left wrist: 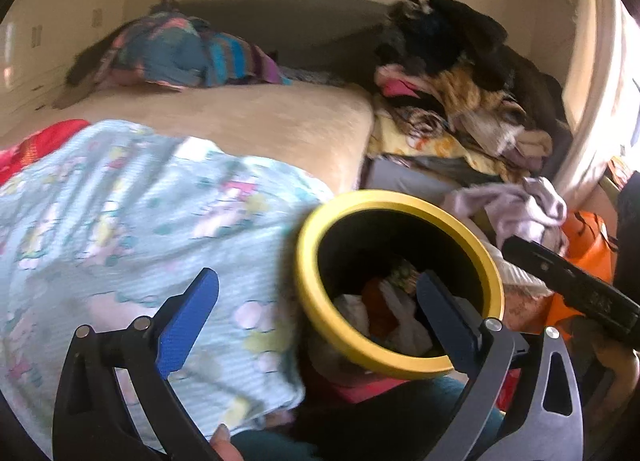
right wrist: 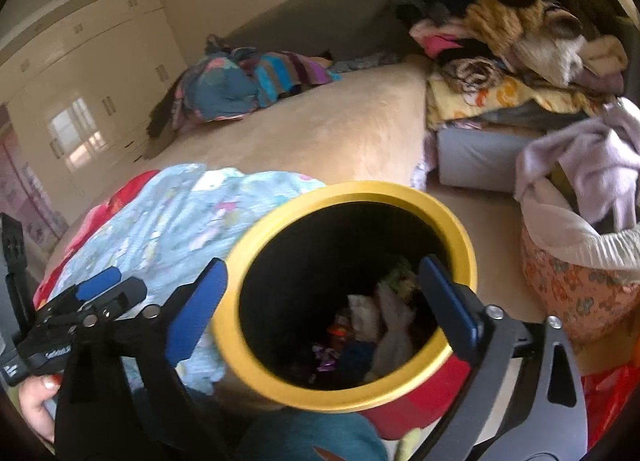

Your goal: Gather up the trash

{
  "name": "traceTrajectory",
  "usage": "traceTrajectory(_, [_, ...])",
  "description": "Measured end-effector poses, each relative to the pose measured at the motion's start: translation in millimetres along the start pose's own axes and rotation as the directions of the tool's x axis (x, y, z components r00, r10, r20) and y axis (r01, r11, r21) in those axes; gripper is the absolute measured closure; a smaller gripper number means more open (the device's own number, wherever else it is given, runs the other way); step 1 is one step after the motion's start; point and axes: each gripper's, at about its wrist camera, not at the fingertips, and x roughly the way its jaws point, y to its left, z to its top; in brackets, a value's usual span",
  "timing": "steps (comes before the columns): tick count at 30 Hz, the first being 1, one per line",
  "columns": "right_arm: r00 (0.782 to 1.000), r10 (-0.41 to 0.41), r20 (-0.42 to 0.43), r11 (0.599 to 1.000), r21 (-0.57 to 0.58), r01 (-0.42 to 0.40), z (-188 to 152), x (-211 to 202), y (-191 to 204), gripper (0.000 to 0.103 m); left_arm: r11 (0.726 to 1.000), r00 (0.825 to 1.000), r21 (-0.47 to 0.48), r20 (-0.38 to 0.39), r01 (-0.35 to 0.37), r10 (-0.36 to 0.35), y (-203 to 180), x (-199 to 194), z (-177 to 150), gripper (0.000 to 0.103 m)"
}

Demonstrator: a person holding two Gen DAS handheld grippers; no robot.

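Both sets of jaws spread wide, nothing gripped. Left gripper (left wrist: 316,317) hovered over yellow-rimmed bin (left wrist: 308,285), one blue finger over floral blanket (left wrist: 132,201), other inside bin mouth. Right gripper (right wrist: 320,309) likewise straddled bin rim (right wrist: 232,301). Trash (right wrist: 376,325) lay at bin bottom: crumpled white paper, wrappers. Bin stood against near edge of bed (right wrist: 340,133). Clothes pile (right wrist: 500,29) at bed's far right corner. Laundry basket (right wrist: 580,281) right of bin. Motion blur throughout.
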Motion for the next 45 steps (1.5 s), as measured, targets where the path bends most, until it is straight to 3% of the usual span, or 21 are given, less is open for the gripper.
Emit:
traceTrajectory(7, [1.000, 0.009, 0.027, 0.997, -0.072, -0.007, -12, -7, 41, 0.011, 0.994, 0.993, -0.053, 0.060, -0.098, 0.101, 27, -38, -4, 0.006])
traceTrajectory(12, [0.994, 0.007, 0.113, 0.993, -0.119, 0.006, -24, -22, 65, 0.011, 0.985, 0.980, -0.074, 0.114, -0.155, 0.163, 42, -68, -12, 0.006])
traceTrajectory(20, [0.945, 0.032, 0.325, 0.980, -0.197, 0.035, -46, -59, 96, 0.011, 0.973, 0.952, -0.097, 0.206, -0.211, 0.227, 53, -110, -35, 0.006])
traceTrajectory(24, [0.920, 0.030, 0.391, 0.968, -0.240, 0.070, -54, -69, 105, 0.011, 0.970, 0.936, -0.090, 0.257, -0.225, 0.241, 51, -124, -39, 0.006])
traceTrajectory(28, [0.919, 0.013, 0.394, 0.964, -0.249, 0.093, -54, -68, 105, 0.011, 0.968, 0.924, -0.084, 0.288, -0.235, 0.249, 47, -131, -41, 0.006])
traceTrajectory(45, [0.933, -0.028, 0.358, 0.973, -0.203, 0.107, -52, -56, 98, 0.011, 0.969, 0.927, -0.092, 0.285, -0.229, 0.246, 47, -132, -40, 0.006])
